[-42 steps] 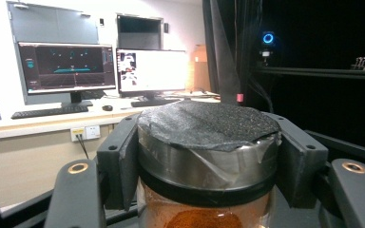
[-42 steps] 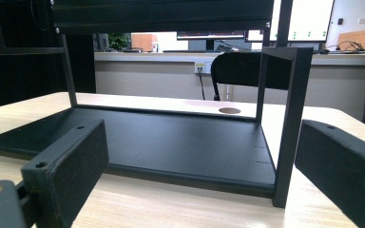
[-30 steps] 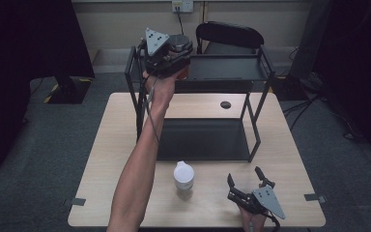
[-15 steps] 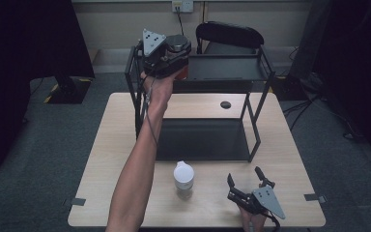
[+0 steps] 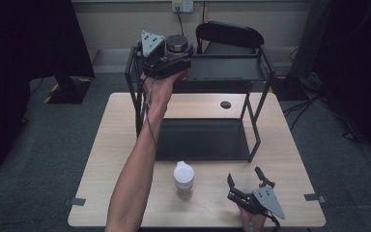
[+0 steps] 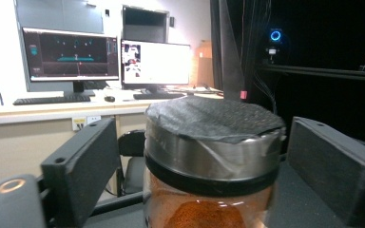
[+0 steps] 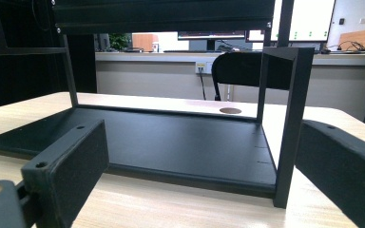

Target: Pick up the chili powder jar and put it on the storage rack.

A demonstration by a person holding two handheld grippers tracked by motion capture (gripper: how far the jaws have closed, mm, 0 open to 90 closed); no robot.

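A glass jar with a taped metal lid and brown powder inside stands on the left end of the black rack's top shelf. My left gripper is raised to it on an outstretched arm. In the left gripper view the jar sits between the jaws with a gap on each side. These jaws have just been opening, and the pads do not press on the jar. My right gripper rests low at the table's front right, open and with nothing in it, facing the rack's lower shelf.
A white-capped bottle stands on the wooden table in front of the rack. The tabletop has a round cable hole behind the rack's lower shelf. A black chair stands beyond the table.
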